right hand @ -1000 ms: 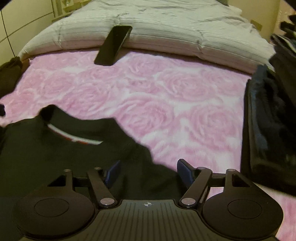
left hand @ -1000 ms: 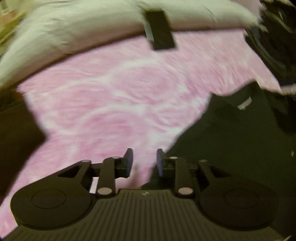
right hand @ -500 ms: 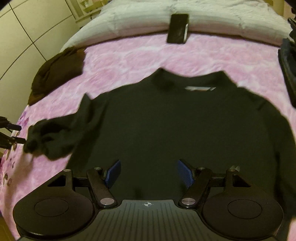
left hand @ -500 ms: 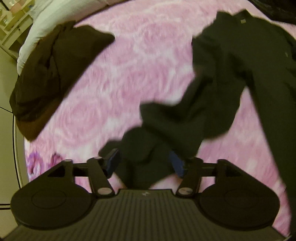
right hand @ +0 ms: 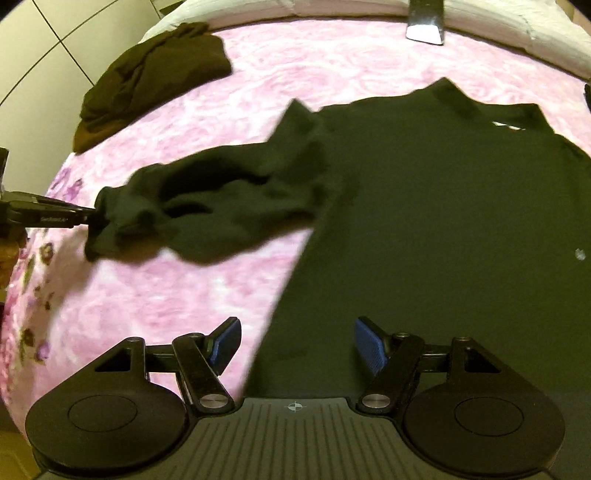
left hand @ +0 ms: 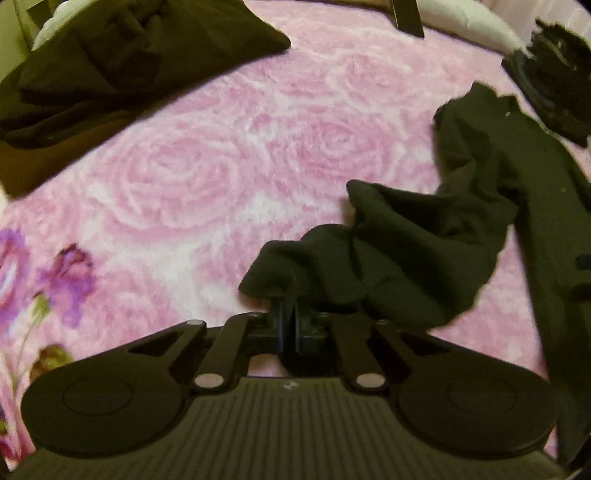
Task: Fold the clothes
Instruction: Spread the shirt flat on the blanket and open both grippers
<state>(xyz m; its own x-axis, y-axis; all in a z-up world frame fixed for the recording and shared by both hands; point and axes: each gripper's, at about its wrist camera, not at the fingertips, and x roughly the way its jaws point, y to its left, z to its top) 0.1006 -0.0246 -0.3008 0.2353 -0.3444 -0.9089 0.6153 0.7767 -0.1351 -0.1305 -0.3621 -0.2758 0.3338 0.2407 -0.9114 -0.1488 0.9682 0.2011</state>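
A black long-sleeved shirt (right hand: 443, 206) lies spread on the pink rose blanket (right hand: 258, 74), collar toward the pillows. My left gripper (left hand: 289, 317) is shut on the cuff of its left sleeve (left hand: 388, 254) and holds the bunched sleeve out to the side; it also shows in the right wrist view (right hand: 88, 218) at the left edge. My right gripper (right hand: 295, 343) is open and empty, hovering over the shirt's lower left hem.
A brown crumpled garment (right hand: 147, 81) lies at the back left of the bed (left hand: 110, 62). A dark phone (right hand: 424, 18) leans on the white duvet (right hand: 517, 26). A pile of dark clothes (left hand: 554, 74) sits at the far right.
My left gripper has closed on the sleeve cuff and pulled it outward to the left. My right gripper has drifted left toward the shirt's lower left edge, still open.
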